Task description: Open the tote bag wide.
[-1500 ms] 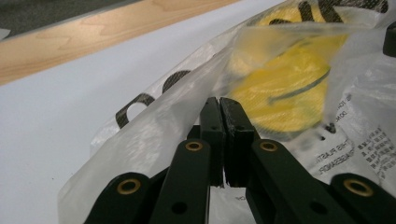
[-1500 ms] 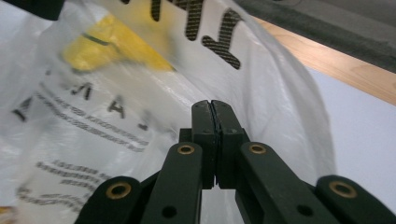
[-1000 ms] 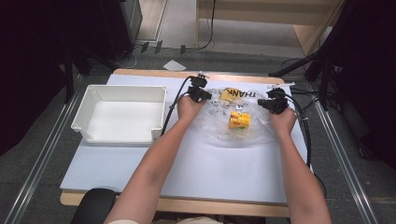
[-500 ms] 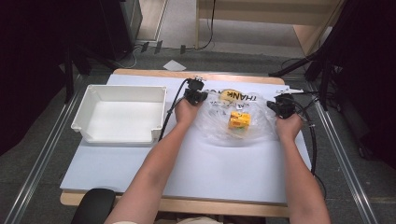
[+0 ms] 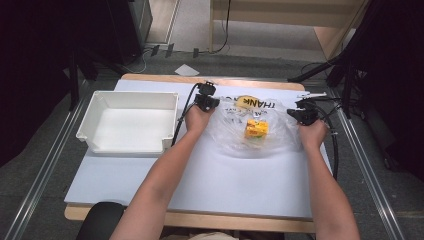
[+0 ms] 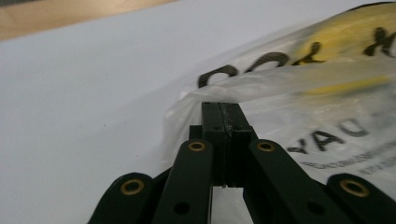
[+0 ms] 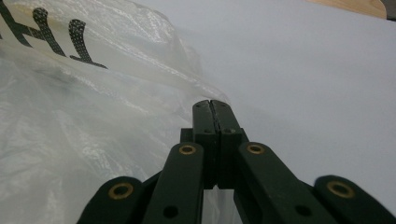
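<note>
Looking down: bag [image 5: 252,127] flat mid-table, yellow box [image 5: 255,129] inside, tray [image 5: 127,121] empty at left; left gripper [image 5: 206,101] and right gripper [image 5: 303,114] at its far corners. Left gripper view: jaws shut, pinching the bag's edge [image 6: 261,79]; right gripper view: jaws shut at the bag's rim [image 7: 154,74], film apparently between; emptying the box out probably not yet begun.

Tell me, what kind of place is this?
Probably a lab or workshop bench set up for recording handling work. A white-topped table stands on a grey floor amid dark stands and trailing cables, with a white bin and a plastic bag laid out.
</note>
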A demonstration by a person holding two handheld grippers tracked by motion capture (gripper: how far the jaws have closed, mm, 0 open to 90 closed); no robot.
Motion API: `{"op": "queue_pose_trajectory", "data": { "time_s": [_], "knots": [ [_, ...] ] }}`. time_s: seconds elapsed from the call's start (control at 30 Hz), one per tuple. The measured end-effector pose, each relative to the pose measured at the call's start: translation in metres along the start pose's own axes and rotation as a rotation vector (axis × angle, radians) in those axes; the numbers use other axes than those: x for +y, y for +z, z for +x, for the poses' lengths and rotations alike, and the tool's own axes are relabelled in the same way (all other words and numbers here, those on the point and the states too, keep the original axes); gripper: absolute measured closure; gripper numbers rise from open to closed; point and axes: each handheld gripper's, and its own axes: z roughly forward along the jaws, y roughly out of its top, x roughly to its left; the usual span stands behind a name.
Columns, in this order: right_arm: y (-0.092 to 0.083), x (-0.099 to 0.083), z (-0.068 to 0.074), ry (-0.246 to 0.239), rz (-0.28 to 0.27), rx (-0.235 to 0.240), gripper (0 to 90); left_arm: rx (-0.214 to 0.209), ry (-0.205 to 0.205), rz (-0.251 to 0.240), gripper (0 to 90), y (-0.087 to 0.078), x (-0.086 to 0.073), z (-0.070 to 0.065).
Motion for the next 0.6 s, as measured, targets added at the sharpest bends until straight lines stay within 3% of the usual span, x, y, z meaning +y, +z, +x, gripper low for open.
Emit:
{"op": "queue_pose_trajectory", "data": {
  "time_s": [0.1,0.23,0.37,0.4,0.6],
  "knots": [
    [-0.013,0.008,-0.002,0.006,-0.043,0.036,90.0,-0.033,0.027,-0.019,90.0,-0.012,0.008,-0.008],
    [-0.029,0.019,0.002,-0.05,-0.06,0.048,90.0,-0.077,0.053,-0.027,90.0,-0.026,0.015,-0.019],
    [-0.044,0.027,0.0,-0.045,-0.105,0.074,90.0,-0.123,0.068,-0.034,90.0,-0.038,0.019,-0.031],
    [-0.048,0.031,0.0,-0.053,-0.095,0.085,90.0,-0.132,0.075,-0.035,90.0,-0.041,0.019,-0.034],
    [-0.063,0.055,0.027,-0.14,-0.127,0.159,90.0,-0.199,0.096,-0.048,90.0,-0.053,0.014,-0.058]
  ]
}}
